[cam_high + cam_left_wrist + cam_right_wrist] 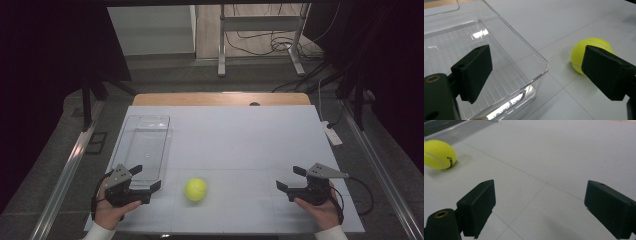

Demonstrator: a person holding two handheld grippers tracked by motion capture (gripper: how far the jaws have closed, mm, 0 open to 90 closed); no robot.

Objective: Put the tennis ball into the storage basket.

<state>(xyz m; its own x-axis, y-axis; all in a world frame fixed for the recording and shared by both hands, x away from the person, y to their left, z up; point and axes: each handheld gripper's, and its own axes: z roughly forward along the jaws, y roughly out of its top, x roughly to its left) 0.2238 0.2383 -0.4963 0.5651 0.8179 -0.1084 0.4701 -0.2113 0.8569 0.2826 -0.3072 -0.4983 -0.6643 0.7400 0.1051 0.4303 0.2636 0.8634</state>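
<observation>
Left claw point(148, 177) open, empty, tennis ball point(195, 189) just beside it, right claw point(288, 178) open, well apart.

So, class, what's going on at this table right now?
A person sits at a white table with a two-jaw gripper in each hand. Neither holds anything: both have open fingers. The left gripper hovers at the near end of a clear plastic bin, which looks empty. A yellow tennis ball lies on the table just to the right of that bin, between the two grippers and nearer the left one. The right gripper waits at the right side, pointing toward the ball.
</observation>
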